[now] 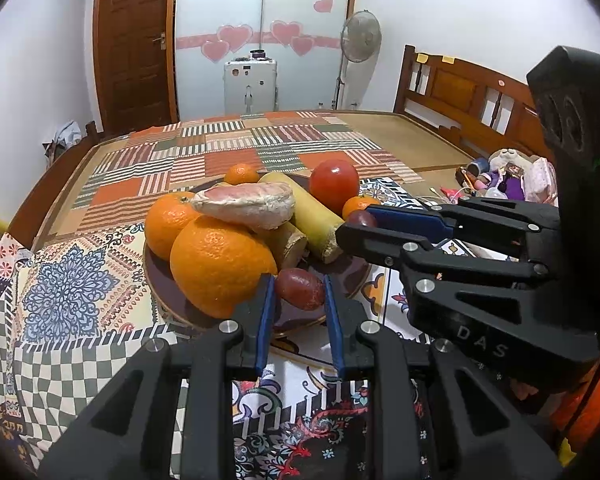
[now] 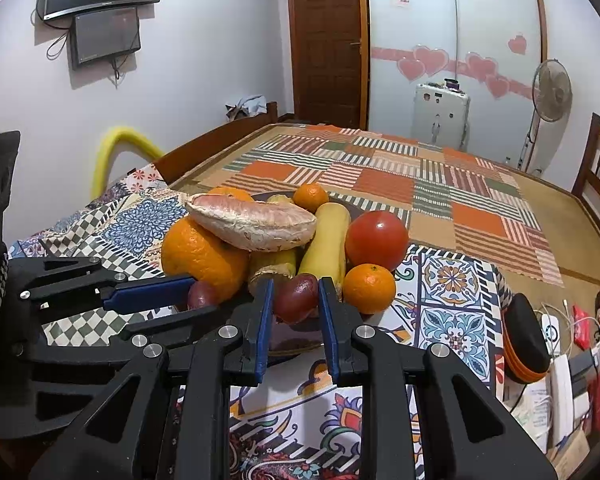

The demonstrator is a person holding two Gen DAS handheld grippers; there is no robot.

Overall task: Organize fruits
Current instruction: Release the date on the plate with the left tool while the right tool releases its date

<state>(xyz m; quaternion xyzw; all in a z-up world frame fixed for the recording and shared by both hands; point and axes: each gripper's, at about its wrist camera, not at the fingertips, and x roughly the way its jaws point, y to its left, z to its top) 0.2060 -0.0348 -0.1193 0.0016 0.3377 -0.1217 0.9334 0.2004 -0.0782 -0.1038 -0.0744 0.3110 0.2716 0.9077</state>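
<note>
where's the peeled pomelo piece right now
The pomelo piece lies on top of the fruit pile on the plate, resting on the big oranges and the sugarcane pieces, left of the tomato.

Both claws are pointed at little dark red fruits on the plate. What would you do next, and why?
Probably close the left gripper on its small red fruit. The fruit already sits between the open fingers at the plate edge, so a gentle squeeze should hold it.

Right hand-held gripper [image 2: 293, 312] straddles red date [image 2: 296, 298], plate [image 2: 296, 346] edge.
</note>
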